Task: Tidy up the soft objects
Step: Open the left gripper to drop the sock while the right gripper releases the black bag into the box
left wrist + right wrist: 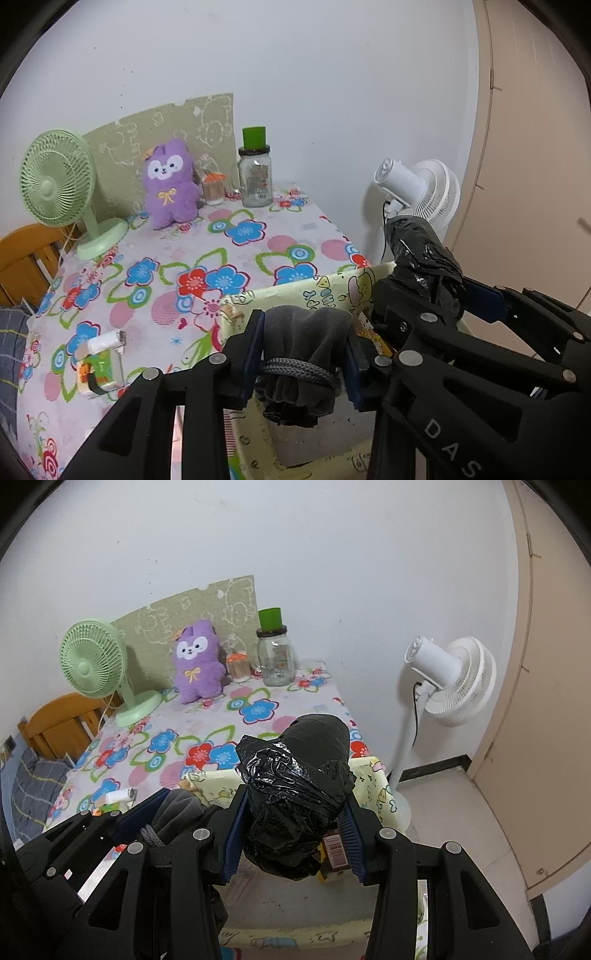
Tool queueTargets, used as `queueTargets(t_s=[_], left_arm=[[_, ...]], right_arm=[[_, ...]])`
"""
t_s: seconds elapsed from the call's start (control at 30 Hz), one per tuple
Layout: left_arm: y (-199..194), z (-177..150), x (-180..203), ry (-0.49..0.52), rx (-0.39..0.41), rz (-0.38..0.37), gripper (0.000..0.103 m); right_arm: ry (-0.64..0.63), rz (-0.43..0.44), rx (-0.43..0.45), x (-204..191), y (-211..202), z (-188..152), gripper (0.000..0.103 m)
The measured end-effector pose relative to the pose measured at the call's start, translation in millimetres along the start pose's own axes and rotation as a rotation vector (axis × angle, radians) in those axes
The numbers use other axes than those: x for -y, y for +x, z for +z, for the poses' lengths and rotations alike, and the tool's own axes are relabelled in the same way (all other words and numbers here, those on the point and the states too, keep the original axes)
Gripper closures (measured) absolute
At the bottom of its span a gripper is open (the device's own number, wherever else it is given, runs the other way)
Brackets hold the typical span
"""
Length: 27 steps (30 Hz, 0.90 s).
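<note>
Nearest the cameras, both grippers are hanging over a pale yellow storage box printed with cartoon figures, which is sitting at the near right corner of the surface. The left gripper is clamping its fingers on a grey fleece bundle, soft and gathered, with a dark braided cord wrapped round its middle. Just beside it, the right gripper is clamping on a black plastic-wrapped roll, crinkled and glossy, roughly cylindrical and standing up between the fingers.

As a judgement, the task is sitting about midway: two soft things are being held above the box, apparently about to go in, and neither is resting inside yet. The box's pale floor is showing mostly bare, with some small packets against its far wall.

Farther out, a small green-and-white packet is lying near the left edge of the floral cloth. Along the far edge, a purple plush toy, fuzzy and rounded, is sitting upright and untouched, so it is probably still waiting. Beside it are a glass jar with a green cap and a ribbed green desk fan. A white standing fan is on the floor beyond the right edge.
</note>
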<state>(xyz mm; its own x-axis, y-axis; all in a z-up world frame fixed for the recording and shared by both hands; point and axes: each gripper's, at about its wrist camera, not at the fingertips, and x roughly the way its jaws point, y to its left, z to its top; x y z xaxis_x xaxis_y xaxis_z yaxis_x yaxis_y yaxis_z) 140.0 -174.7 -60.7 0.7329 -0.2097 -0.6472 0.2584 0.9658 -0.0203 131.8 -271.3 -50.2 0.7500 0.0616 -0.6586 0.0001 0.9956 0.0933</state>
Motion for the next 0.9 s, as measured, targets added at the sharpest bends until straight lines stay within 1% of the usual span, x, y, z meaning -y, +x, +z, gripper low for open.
queueTargets(t_s=[0.1, 0.13, 0.2, 0.23, 0.27, 0.4, 0.43, 0.5, 0.53, 0.6, 0.63, 0.67, 0.7, 0.77, 0.9], left_arm=[[10, 0, 1, 0.006, -0.019, -0.011, 0.061], [13, 0, 2, 0.009, -0.026, -0.012, 0.059], [20, 0, 2, 0.008, -0.048, -0.009, 0.049], [23, 0, 1, 0.006, -0.057, -0.011, 0.039], [25, -1, 0, 0.003, -0.064, -0.013, 0.033], [32, -2, -3, 0.003, -0.077, 0.011, 0.028], [33, -2, -4, 0.004, -0.079, 0.023, 0.026], [33, -2, -6, 0.004, -0.088, 0.025, 0.026], [33, -1, -6, 0.007, -0.092, 0.022, 0.025], [32, -1, -5, 0.015, -0.095, 0.015, 0.018], [31, -1, -5, 0.018, -0.093, 0.025, 0.015], [31, 0, -5, 0.02, -0.093, 0.035, 0.015], [31, 0, -6, 0.02, -0.092, 0.036, 0.015], [31, 0, -8, 0.012, -0.097, 0.028, 0.015], [29, 1, -10, 0.012, -0.092, 0.027, 0.015]], right_arm=[[0.009, 0.015, -0.02, 5, 10, 0, 0.054], [0.009, 0.016, -0.026, 6, 13, -1, 0.054], [0.008, 0.013, -0.036, 6, 19, -2, 0.054], [0.006, 0.014, -0.041, 6, 21, -2, 0.053], [0.005, 0.024, -0.051, 6, 25, -3, 0.052], [-0.006, 0.032, -0.062, 5, 33, -2, 0.051], [-0.009, 0.034, -0.064, 4, 34, -2, 0.051], [-0.004, 0.04, -0.068, 3, 38, -1, 0.05], [0.005, 0.041, -0.071, 3, 41, -1, 0.047], [0.021, 0.054, -0.086, 4, 46, 0, 0.042], [0.031, 0.061, -0.098, 4, 48, 0, 0.037], [0.033, 0.059, -0.098, 4, 49, 0, 0.033], [0.033, 0.056, -0.096, 3, 49, 0, 0.031], [0.031, 0.054, -0.097, 1, 49, 1, 0.023], [0.031, 0.051, -0.094, -1, 48, 1, 0.016]])
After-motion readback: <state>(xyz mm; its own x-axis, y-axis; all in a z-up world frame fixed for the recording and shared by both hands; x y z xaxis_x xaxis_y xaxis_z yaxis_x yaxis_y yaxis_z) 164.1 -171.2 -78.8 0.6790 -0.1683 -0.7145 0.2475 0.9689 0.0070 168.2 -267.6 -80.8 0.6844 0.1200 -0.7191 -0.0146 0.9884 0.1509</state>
